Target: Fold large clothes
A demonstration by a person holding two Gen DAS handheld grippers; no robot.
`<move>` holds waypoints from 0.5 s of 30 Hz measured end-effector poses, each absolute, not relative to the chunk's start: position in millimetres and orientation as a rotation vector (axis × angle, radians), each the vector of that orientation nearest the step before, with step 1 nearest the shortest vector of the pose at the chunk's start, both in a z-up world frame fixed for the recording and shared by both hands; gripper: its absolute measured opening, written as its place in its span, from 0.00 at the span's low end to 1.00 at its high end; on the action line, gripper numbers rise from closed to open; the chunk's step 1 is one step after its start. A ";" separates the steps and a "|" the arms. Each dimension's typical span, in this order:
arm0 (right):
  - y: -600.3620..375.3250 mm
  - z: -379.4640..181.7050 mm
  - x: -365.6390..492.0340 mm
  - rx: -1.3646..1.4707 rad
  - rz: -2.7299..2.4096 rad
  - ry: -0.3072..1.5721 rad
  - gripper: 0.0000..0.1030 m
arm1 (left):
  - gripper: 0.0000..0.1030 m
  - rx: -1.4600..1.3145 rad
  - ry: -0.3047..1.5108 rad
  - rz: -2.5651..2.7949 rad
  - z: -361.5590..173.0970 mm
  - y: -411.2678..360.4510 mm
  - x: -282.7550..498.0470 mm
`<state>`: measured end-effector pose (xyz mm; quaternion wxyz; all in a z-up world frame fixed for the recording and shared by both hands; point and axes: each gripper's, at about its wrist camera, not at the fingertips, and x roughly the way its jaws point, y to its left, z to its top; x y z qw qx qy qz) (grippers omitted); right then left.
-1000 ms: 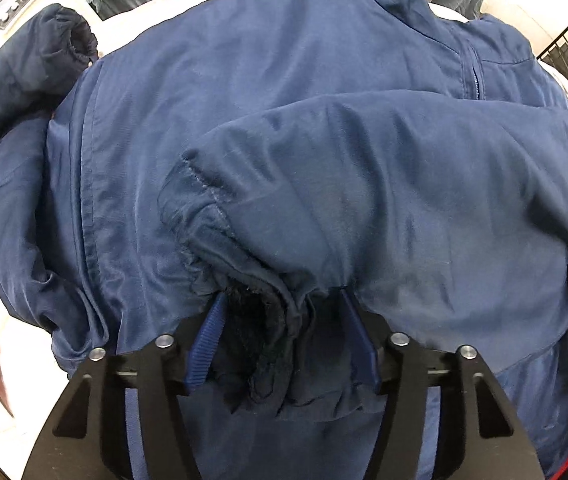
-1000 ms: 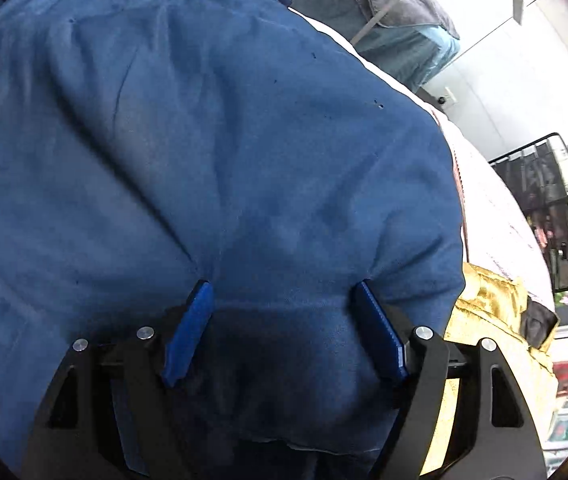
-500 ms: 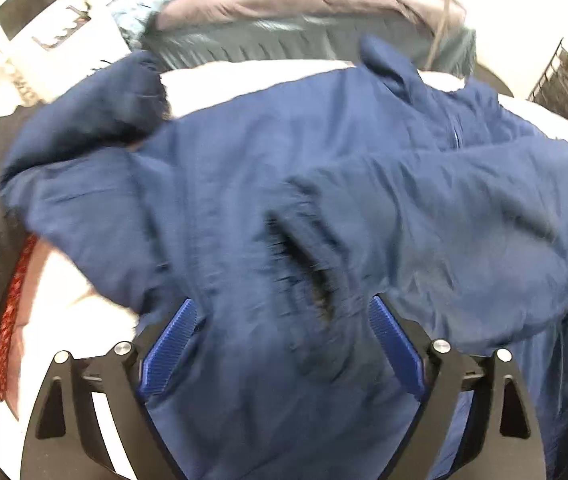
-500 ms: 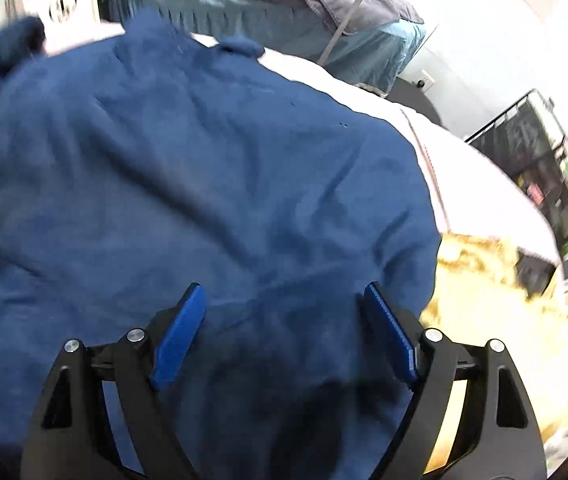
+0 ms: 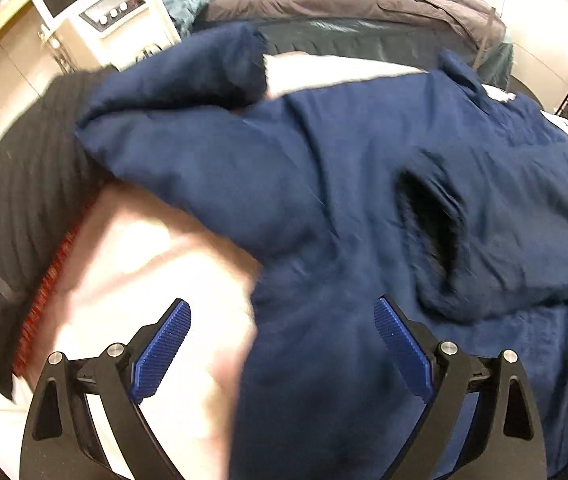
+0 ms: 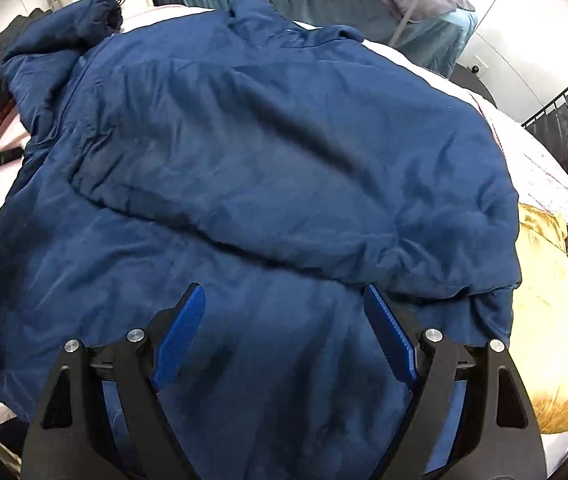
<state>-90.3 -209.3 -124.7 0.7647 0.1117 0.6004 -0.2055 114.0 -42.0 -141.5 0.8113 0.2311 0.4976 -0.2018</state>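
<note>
A large navy blue jacket [image 5: 364, 168] lies spread on a pale bed sheet [image 5: 155, 264]. One sleeve is folded across its body, with the dark cuff opening [image 5: 432, 236] lying loose ahead of my left gripper [image 5: 281, 308]. That gripper hovers above the jacket's left edge; its jaws are opening and nothing is between them. The other sleeve [image 5: 187, 76] is bunched at the far left. In the right wrist view my right gripper [image 6: 284, 292] stands open above the jacket [image 6: 263, 152], just short of the folded sleeve's edge, holding nothing.
A black quilted garment [image 5: 23, 184] and a red item [image 5: 47, 280] lie to the left. Gold fabric [image 6: 556, 320] sits at the right edge. Grey and teal bedding [image 5: 344, 4] is piled at the back. A black wire rack [image 6: 564, 120] stands far right.
My left gripper let go of the sleeve cuff, opened wide and pulled up and to the left. My right gripper also lifted away from the cloth, showing more of the jacket.
</note>
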 end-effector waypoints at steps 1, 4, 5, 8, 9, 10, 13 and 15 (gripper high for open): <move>-207.8 -124.4 -89.1 0.238 -0.449 1.307 0.79 | 0.88 0.508 1.046 -0.429 -139.4 -44.9 125.3; -203.7 -122.2 -89.4 0.243 -0.466 1.313 0.79 | 0.88 0.554 0.976 -0.415 -125.2 -51.3 163.0; -203.1 -121.3 -90.4 0.252 -0.473 1.315 0.79 | 0.90 0.573 0.940 -0.405 -118.8 -55.0 180.0; -205.5 -120.8 -92.7 0.288 -0.507 1.325 0.79 | 0.94 0.638 0.869 -0.403 -111.3 -69.4 223.7; -206.0 -120.6 -93.3 0.299 -0.523 1.330 0.79 | 0.94 0.670 0.848 -0.397 -111.7 -74.7 234.0; -206.4 -120.1 -93.8 0.309 -0.536 1.333 0.79 | 0.94 0.721 0.823 -0.393 -115.7 -84.1 249.6; -205.5 -116.1 -97.4 0.344 -0.586 1.334 0.79 | 0.94 0.823 0.810 -0.377 -127.5 -102.5 278.1; -204.1 -112.8 -100.9 0.364 -0.622 1.334 0.79 | 0.94 0.871 0.825 -0.370 -143.4 -115.1 298.5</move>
